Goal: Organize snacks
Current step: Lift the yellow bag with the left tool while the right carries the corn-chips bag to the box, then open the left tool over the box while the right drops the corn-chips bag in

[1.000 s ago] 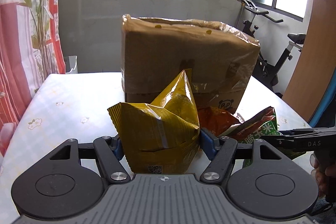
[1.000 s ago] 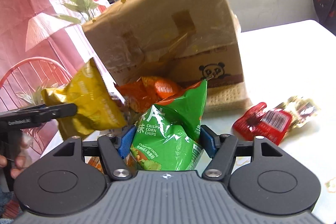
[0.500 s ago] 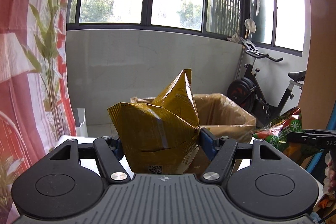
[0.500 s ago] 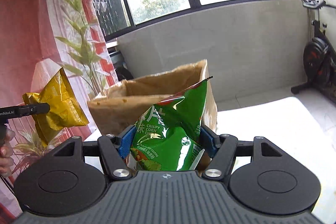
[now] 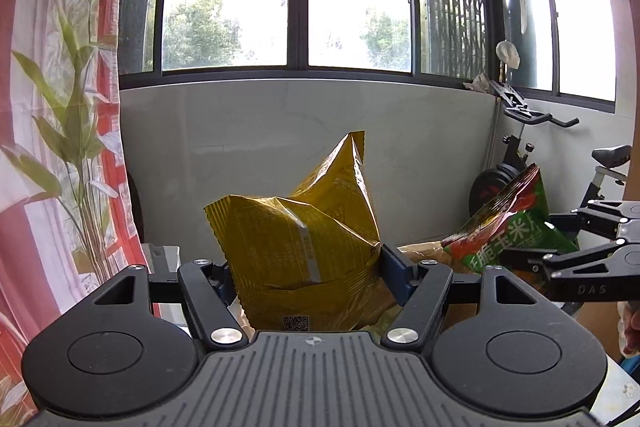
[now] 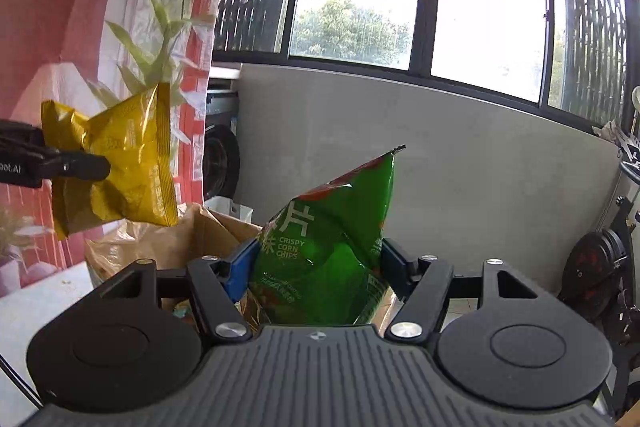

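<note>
My left gripper [image 5: 306, 269] is shut on a puffy yellow snack bag [image 5: 304, 247], held upright in the air. The right gripper [image 6: 314, 261] is shut on a green corn chips bag [image 6: 328, 247], likewise raised. Each bag shows in the other view: the green bag [image 5: 512, 231] at the right of the left wrist view, the yellow bag [image 6: 116, 155] at the left of the right wrist view. Below and just beyond both bags is the open top of a brown cardboard box [image 6: 208, 231], lined with plastic; its rim [image 5: 424, 253] peeks out past the yellow bag.
A white table [image 6: 44, 303] shows at lower left in the right wrist view. A floral curtain [image 5: 60, 147] hangs at the left, laundry hangs above the window, and an exercise bike [image 5: 528, 163] stands at the right. A person's hand [image 5: 630, 331] holds the right gripper.
Both grippers have risen with their bags, from table level in front of the box to above its open top. The right gripper has rolled upright. The snacks left on the table have dropped out of view.
</note>
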